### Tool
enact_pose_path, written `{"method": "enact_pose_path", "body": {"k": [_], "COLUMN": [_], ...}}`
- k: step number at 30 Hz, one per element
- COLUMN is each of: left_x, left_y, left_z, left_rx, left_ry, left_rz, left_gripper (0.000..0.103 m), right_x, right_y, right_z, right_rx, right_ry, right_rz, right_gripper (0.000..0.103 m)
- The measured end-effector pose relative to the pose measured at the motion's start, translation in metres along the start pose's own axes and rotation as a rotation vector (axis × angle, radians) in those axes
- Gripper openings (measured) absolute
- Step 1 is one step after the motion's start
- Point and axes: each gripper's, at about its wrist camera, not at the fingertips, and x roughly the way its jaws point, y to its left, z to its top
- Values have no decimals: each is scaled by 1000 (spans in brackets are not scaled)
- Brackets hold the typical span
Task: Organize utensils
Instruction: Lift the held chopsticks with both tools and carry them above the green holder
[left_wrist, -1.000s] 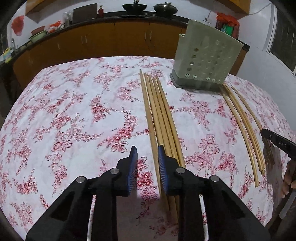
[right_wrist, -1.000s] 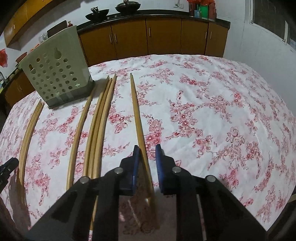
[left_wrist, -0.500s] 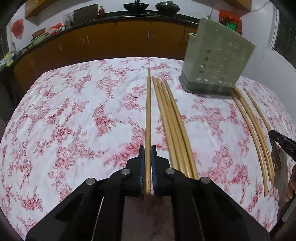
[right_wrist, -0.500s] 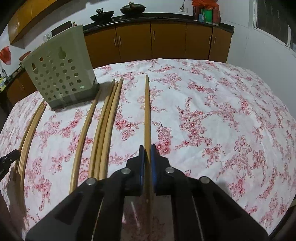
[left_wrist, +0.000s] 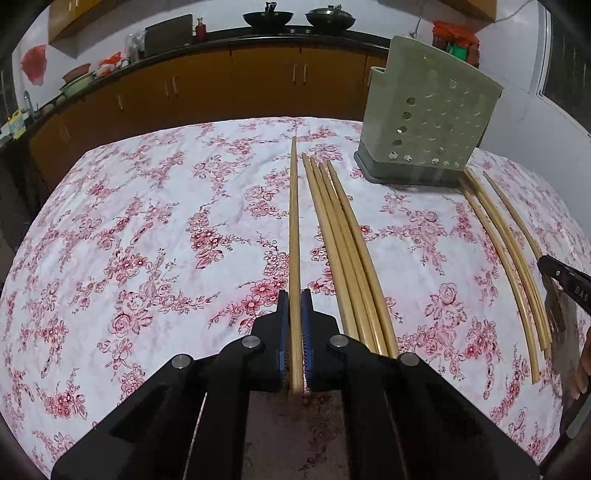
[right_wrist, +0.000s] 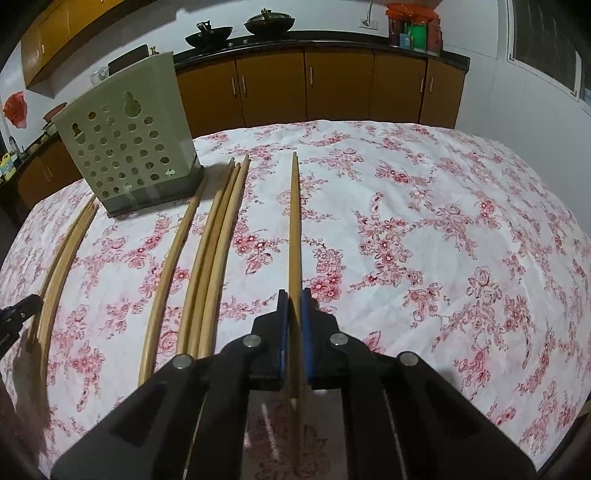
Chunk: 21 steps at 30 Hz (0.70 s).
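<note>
Two grippers each clamp one chopstick lengthwise, left gripper (left_wrist: 294, 328) and right gripper (right_wrist: 294, 328), sticks pointing away toward the holder (left_wrist: 424, 122), seemingly nearer the left.

The left claw (left_wrist: 294, 325) points steeply down toward the surface (left_wrist: 147, 240), its blue pads (left_wrist: 282, 325) pressed together on one chopstick (left_wrist: 294, 229), near its butt end. The right claw (right_wrist: 294, 325) takes the same downward tilt and is clamped on another chopstick (right_wrist: 294, 229). Seen from the left claw, the right one's black tip sits at the far right of the surface.
</note>
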Motion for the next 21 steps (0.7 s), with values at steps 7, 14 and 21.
{"method": "enact_pose_path", "body": {"k": [7, 14, 21], "left_x": [-36, -88, -120], "left_y": [8, 20, 27], "left_z": [30, 72, 100], "left_rx": [-8, -35, -74], "left_ry": [-92, -265, -379], "left_rz": [-23, -9, 3], "left_gripper": [7, 7, 7], "right_x": [-50, -100, -129], "right_y": [-4, -7, -5], "right_z": [32, 66, 96], "right_rx": [2, 14, 24], "right_ry": [-128, -278, -386], "right_rz": [26, 49, 72], "right_gripper": [8, 8, 8]}}
